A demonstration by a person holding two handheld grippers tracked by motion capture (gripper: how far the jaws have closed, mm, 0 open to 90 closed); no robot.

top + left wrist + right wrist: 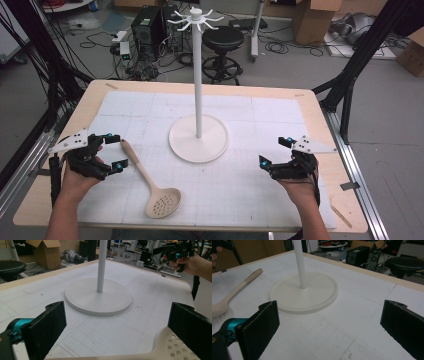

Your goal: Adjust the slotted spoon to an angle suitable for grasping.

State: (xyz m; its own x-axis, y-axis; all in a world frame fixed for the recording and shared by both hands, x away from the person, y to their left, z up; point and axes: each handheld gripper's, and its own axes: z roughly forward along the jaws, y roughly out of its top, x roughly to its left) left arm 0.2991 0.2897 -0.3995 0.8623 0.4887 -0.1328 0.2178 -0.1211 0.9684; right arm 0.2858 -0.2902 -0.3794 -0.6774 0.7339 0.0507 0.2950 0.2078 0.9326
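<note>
Slotted spoon point(152, 183), pale wood-coloured, lies flat on the surface point(310, 107) at the near left: rounded handle end up beside the left tool, oval bowl pierced with small round holes toward the near edge. In the left gripper view the perforated bowl point(172, 345) sits just ahead of the jaws, smooth and matte. Left tool point(113, 151): jaws spread wide, nothing between them, the handle tip just beside its far jaw; contact cannot be told. Jaw pads are black, flat and finely ribbed, with teal fittings behind and a grey three-cornered plate on top. Right tool point(275, 151): jaws likewise wide apart and empty, held above the surface at the near right, well apart from the spoon. Between the tools stands a white stand point(198, 135): round, flat, rimmed base, slim straight pole, a crown of curved hooks on top. The surface is pale wood under a white mat point(240, 190) printed with a faint grid, scuffed in places. No legible writing or brand marks are visible.
</note>
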